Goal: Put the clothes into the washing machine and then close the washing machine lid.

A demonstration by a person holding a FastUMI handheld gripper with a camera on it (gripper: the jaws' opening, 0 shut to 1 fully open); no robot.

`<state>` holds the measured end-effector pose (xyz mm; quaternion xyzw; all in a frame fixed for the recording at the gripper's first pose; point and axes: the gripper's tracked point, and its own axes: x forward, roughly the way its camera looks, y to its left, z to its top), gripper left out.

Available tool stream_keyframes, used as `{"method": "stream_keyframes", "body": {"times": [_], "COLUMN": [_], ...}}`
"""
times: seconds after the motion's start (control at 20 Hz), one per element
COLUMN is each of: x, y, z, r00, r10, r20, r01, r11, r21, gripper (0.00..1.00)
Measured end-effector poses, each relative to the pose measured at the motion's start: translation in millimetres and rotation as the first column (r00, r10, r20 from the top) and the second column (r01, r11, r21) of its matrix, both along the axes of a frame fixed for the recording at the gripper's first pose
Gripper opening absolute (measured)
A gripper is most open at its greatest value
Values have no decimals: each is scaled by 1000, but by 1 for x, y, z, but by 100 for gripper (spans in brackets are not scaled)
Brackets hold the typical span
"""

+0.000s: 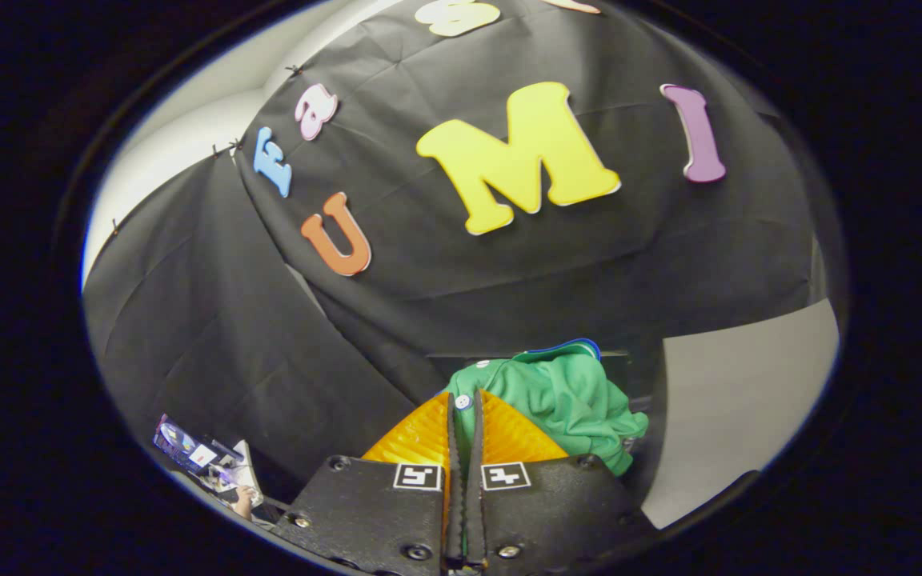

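A green garment [569,400] with white buttons and a blue-edged collar is bunched just ahead of my fingers and spills to their right. My gripper [465,404] is shut on the green garment, with a fold of the cloth pinched between the two fingers. The garment hangs lifted in front of the black cloth wall. A dark edge [621,360] shows behind the garment; I cannot tell what it belongs to.
The black cloth wall [509,272] stands close ahead. A pale grey surface [741,400] lies to the right of the garment. Low to the left of the fingers are a person's hand [243,502] and some small packaged items [189,448].
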<state>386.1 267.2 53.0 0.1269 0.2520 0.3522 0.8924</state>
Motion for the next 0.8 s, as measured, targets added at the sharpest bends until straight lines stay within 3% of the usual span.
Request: {"method": "stream_keyframes", "body": {"times": [0.3,0.8], "x": [6,22], "y": [54,100], "z": [-22,-76], "r00": [999,996], "r10": [51,63], "r20": [0,-67], "r01": [-51,-70], "r11": [997,993], "r21": [-55,-100], "gripper": [5,5]}}
